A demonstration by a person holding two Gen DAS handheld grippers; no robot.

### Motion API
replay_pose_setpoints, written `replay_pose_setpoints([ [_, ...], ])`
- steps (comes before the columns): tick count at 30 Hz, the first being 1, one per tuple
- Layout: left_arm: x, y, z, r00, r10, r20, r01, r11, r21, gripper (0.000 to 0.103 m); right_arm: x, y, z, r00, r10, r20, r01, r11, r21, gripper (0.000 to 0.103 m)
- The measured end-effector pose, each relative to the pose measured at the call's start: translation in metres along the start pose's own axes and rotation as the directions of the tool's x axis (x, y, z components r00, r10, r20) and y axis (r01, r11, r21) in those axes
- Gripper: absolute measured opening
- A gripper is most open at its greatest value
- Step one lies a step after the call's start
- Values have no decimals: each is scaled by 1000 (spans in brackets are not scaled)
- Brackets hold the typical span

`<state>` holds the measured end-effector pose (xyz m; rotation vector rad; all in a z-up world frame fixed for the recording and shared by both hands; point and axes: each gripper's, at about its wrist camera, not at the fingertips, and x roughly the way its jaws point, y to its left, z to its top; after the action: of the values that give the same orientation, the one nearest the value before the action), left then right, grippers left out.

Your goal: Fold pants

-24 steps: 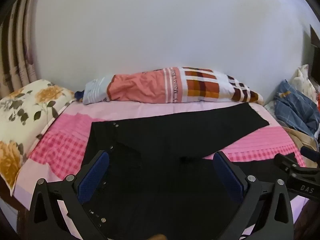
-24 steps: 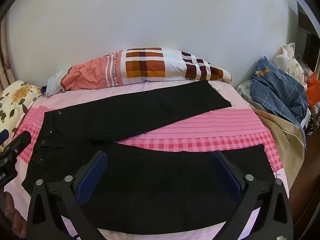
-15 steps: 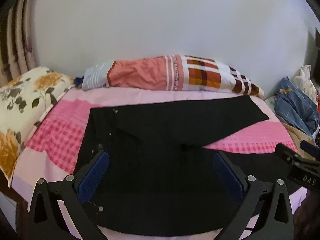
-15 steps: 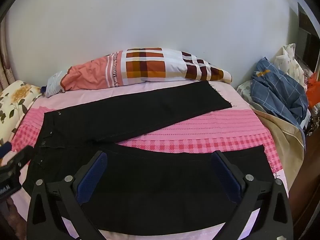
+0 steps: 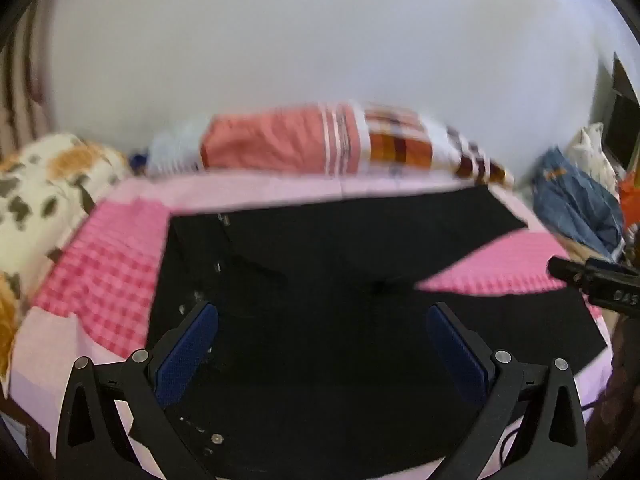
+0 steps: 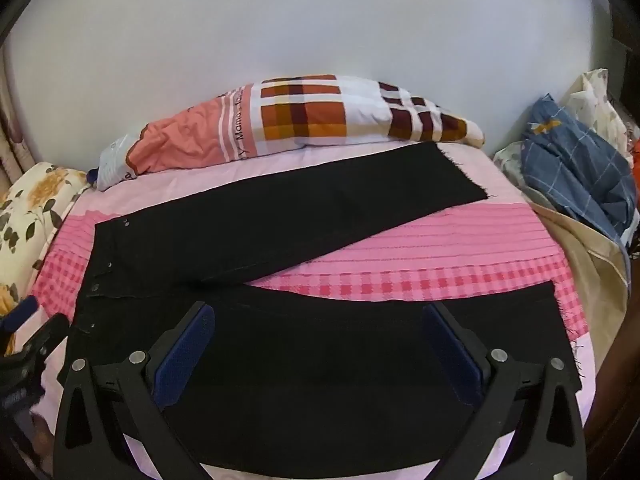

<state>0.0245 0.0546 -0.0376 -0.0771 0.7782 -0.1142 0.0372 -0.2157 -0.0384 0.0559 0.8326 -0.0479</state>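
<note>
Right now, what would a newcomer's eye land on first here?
The black pants spread flat on the pink bedsheet, legs splayed in a V. Behind them, a checked pillow lies against the wall. Both grippers' blue fingers stand wide open above the fabric.

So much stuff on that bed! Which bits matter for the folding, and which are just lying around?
For the job:
black pants
left tongs, open
right tongs, open

Lying about:
plaid bolster
floral pillow
blue checked cloth
pink bedsheet
</note>
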Motion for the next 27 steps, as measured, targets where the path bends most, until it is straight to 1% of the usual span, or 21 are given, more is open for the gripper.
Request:
replay_pose_setpoints([
  [1,7,11,4,1000,15,-26,-16,1000,-11,103,4,2,1,1000,-1,-7,1,1000,-6,102],
  [2,13,17,4,999,39,-35,-39,999,-15,103,8,5,2,1000,-1,-17,0,1000,-14,102],
  [3,21,31,12,996,78,-46,-78,997,-12,103,12,7,2,1000,0,-27,-1,1000,-21,102],
  [4,28,42,16,994,96,-47,-96,995,-7,103,15,9,3,999,0,-34,-1,1000,-26,102],
  [5,33,53,20,993,106,-45,-107,994,-11,103,19,11,4,999,-2,-42,1,1000,-30,102],
  [7,46,89,34,995,91,-29,-92,995,-42,103,28,13,5,998,-5,-59,3,999,-32,102],
  [8,59,112,44,994,105,-39,-107,992,-62,103,32,14,5,998,-5,-68,3,1000,-30,102],
  [9,71,130,52,993,104,-63,-108,991,-76,102,37,14,6,997,-5,-79,3,1000,-26,102],
  [12,107,173,70,991,89,-98,-97,992,-85,100,49,16,6,994,-2,-109,1,1000,-17,102],
  [13,121,184,75,989,83,-126,-93,992,-81,91,53,17,7,993,-5,-118,3,1000,-19,102],
  [14,133,193,80,987,47,-154,-62,994,-91,81,56,18,7,992,-7,-126,4,1000,-21,102],
  [15,146,203,82,983,-7,-183,-13,994,-106,62,59,19,6,991,-10,-133,7,1000,-25,102],
  [16,160,213,85,976,-29,-218,5,994,-109,56,62,20,6,990,-14,-141,10,1000,-29,102],
  [18,179,225,87,968,-17,-251,-7,995,-96,56,68,23,6,988,-20,-153,15,999,-34,102],
  [20,194,229,89,964,-11,-264,-7,998,-70,56,71,24,6,987,-26,-160,20,999,-40,102],
  [22,205,234,93,960,-83,-268,65,995,-75,56,74,25,7,985,-35,-167,28,999,-45,102],
  [23,210,236,95,957,-110,-267,90,992,-87,56,75,25,7,985,-39,-171,32,998,-47,102],
  [25,217,239,99,957,-126,-261,106,991,-87,56,79,27,7,982,-44,-181,36,998,-47,102],
  [26,221,236,100,957,-117,-265,102,992,-71,56,81,27,7,981,-45,-187,37,998,-48,102],
  [27,228,234,101,953,-107,-283,100,994,-39,56,82,29,7,981,-47,-190,38,998,-49,102],
])
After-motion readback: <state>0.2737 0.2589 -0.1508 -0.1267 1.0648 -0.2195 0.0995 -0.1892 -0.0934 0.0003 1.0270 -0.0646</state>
